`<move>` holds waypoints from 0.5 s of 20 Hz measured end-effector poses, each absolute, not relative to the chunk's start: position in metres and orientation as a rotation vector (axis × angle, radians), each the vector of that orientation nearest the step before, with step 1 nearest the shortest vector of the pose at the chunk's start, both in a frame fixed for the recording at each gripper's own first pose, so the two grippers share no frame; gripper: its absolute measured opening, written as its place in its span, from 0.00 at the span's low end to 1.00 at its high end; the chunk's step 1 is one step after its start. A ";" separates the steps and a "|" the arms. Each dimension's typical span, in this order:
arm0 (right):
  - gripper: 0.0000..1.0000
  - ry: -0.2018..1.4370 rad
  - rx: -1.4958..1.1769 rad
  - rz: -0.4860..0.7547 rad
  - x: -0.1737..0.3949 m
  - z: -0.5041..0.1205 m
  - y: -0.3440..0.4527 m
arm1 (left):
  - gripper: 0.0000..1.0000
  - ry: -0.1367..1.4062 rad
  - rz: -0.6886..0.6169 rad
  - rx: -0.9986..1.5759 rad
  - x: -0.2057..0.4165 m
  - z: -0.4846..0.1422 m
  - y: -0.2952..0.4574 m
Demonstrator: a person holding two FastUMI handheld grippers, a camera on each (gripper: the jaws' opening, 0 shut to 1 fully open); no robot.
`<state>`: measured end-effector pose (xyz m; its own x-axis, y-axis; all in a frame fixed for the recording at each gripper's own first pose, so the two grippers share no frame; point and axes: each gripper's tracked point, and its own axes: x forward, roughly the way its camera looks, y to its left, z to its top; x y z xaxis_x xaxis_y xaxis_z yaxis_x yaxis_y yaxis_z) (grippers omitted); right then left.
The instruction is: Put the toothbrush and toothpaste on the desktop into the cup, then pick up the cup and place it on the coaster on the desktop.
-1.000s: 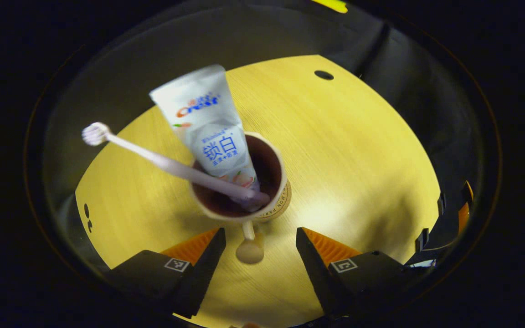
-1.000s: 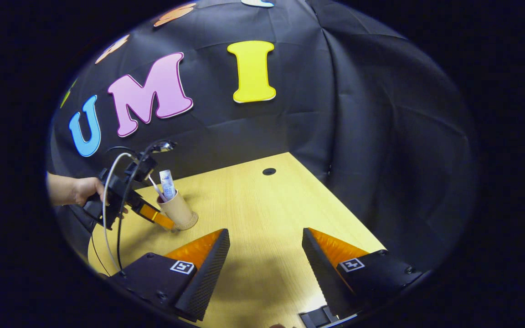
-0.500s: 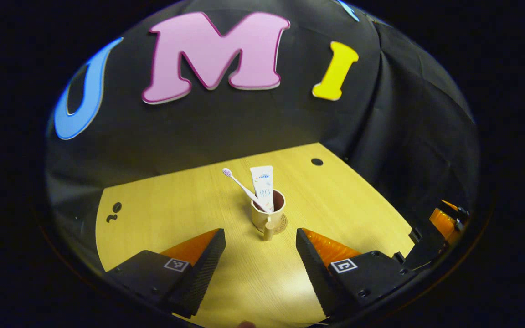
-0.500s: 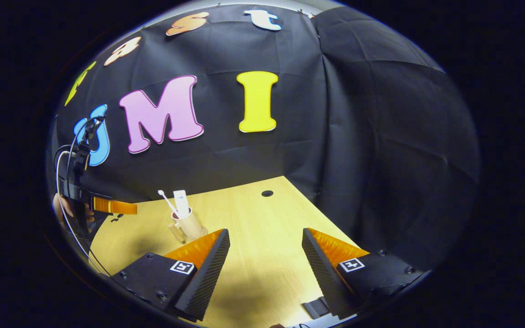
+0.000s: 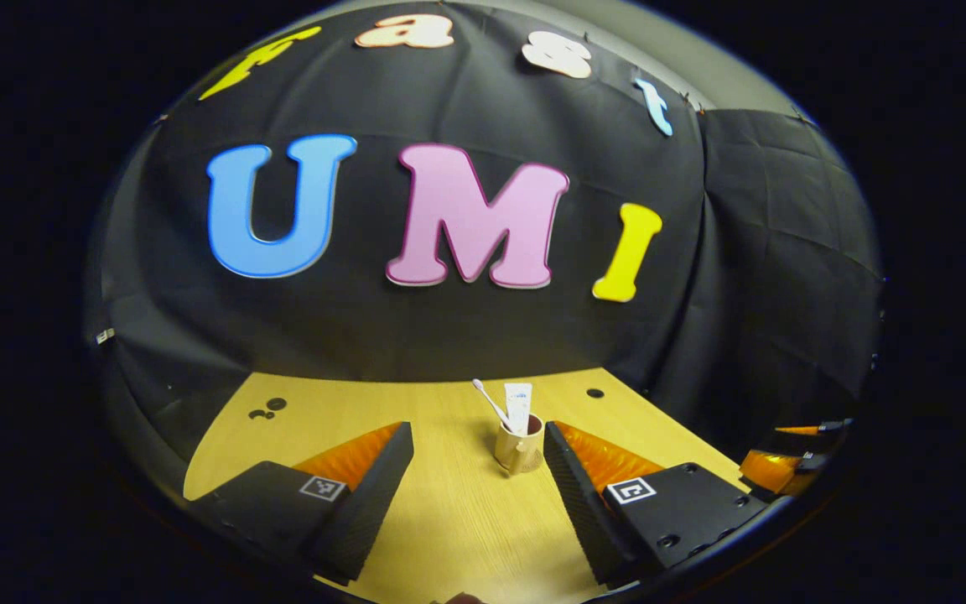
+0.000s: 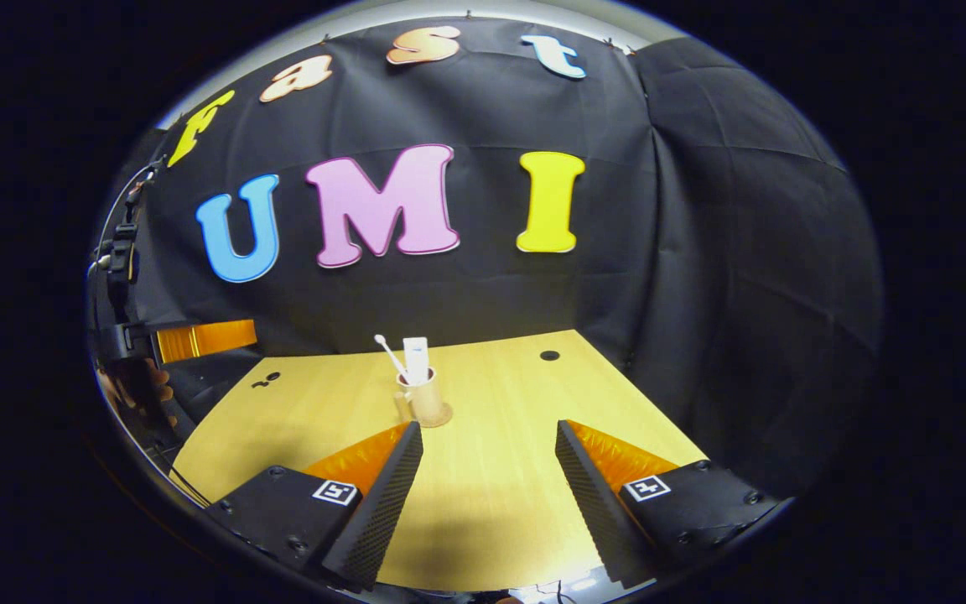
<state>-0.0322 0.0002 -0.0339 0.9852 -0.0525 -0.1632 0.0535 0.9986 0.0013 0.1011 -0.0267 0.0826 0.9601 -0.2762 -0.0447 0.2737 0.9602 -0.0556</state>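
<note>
Both views look level across the desktop [image 5: 449,520] at the distant cup [image 5: 518,443], facing the wall.

Tan cup [image 6: 427,401], white toothbrush [image 6: 388,354], white toothpaste [image 6: 417,360], pale wood-grain desktop [image 6: 491,470]

Recording booth, black cloth wall [image 5: 449,335], bare wooden desktop [image 6: 491,470] with cable hole [image 6: 549,356]

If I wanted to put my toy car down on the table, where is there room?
Lots of room. The cup with the toothbrush and toothpaste stands on its coaster mid-table. Bare wood lies between the cup and the round hole, and between the cup and the table's near edge. Only the cup's spot is crowded.
</note>
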 end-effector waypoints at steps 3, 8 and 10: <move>0.98 0.153 -0.015 0.005 -0.042 -0.032 0.031 | 0.97 0.008 -0.210 -0.098 0.071 0.082 -0.001; 0.98 0.158 -0.027 0.099 -0.060 -0.045 0.072 | 0.97 0.037 -0.131 -0.136 0.037 0.050 0.037; 0.98 0.191 -0.026 0.129 -0.065 -0.059 0.080 | 0.97 0.063 -0.095 -0.131 0.026 0.036 0.052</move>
